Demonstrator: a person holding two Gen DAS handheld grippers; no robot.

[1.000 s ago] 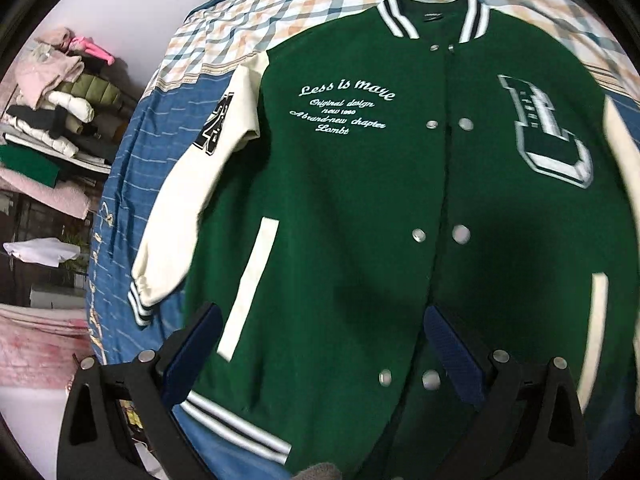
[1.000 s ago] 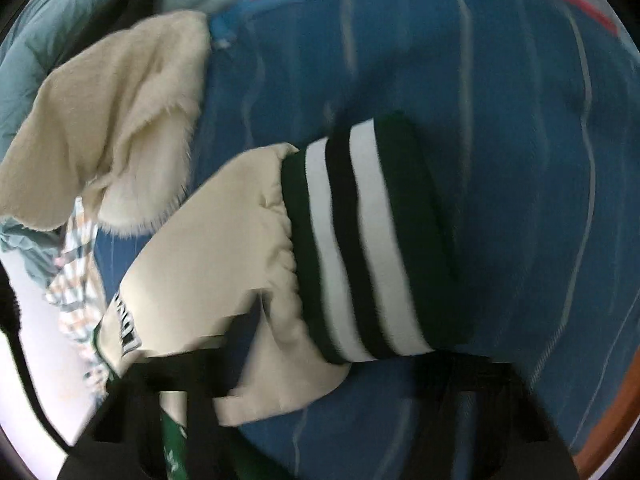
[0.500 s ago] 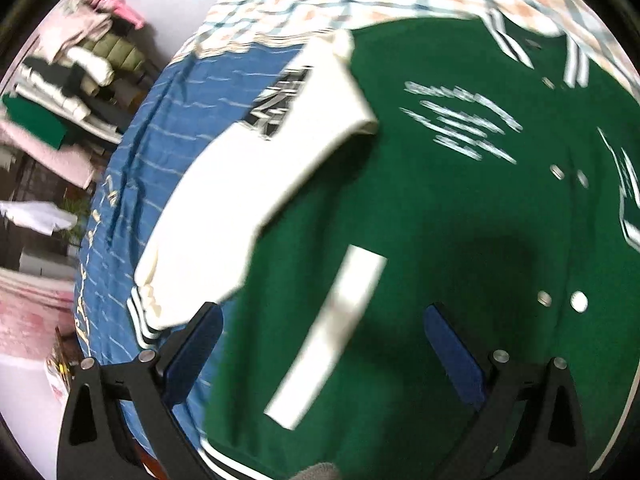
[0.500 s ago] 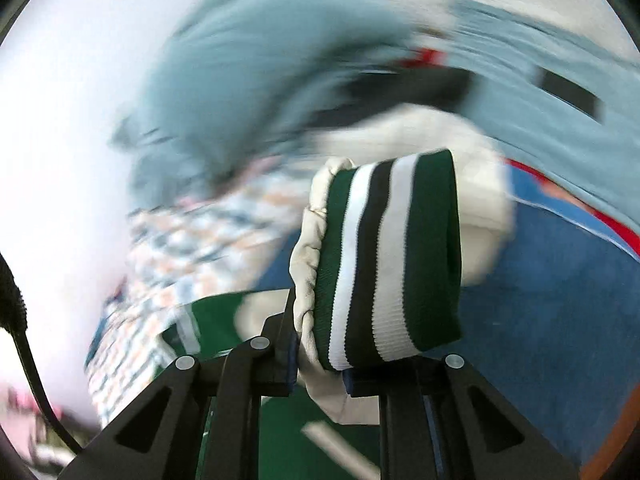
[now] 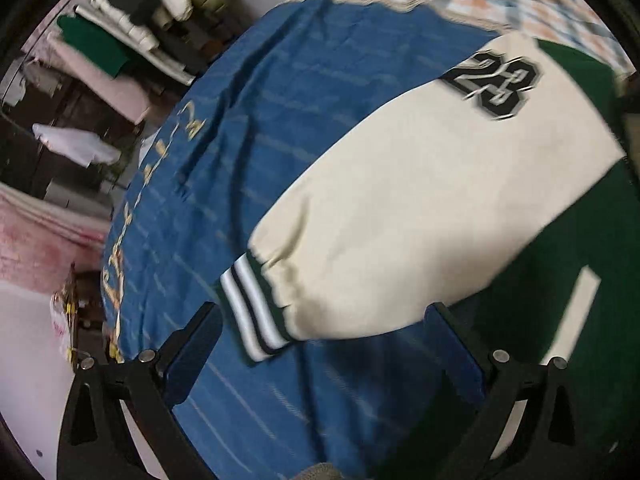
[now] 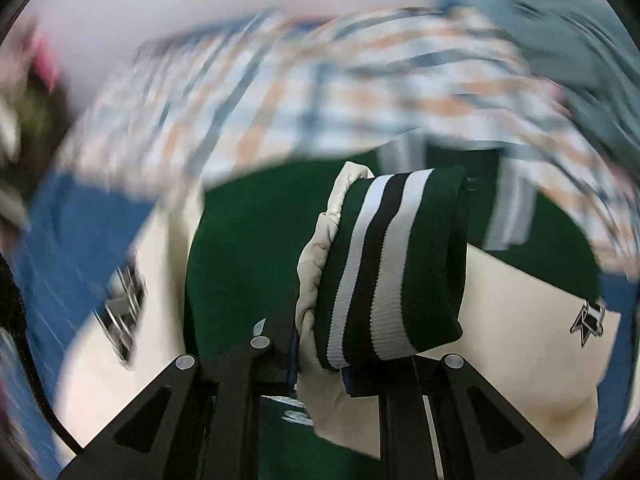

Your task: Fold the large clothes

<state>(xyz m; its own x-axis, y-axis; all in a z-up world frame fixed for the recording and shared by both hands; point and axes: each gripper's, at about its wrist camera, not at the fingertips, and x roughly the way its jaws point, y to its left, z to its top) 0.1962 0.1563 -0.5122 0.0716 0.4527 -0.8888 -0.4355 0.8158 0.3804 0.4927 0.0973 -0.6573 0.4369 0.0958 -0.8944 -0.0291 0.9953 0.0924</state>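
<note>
Right claw (image 6: 320,368) pinching striped cuff (image 6: 396,268); left claw (image 5: 324,344) spread above cream sleeve (image 5: 420,216).

Your left gripper (image 5: 320,344) is matte black with triangular cut-outs, round silver screws and dark blue pads (image 5: 196,354) lining its fingers. Your right gripper (image 6: 320,372) matches it: black frame, silver screws, with a black cable (image 6: 24,360) curving along its left.

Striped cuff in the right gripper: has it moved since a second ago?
Yes. The striped cuff, clamped in the right gripper, was lifted off the blue sheet and now hangs over the green jacket body.
</note>
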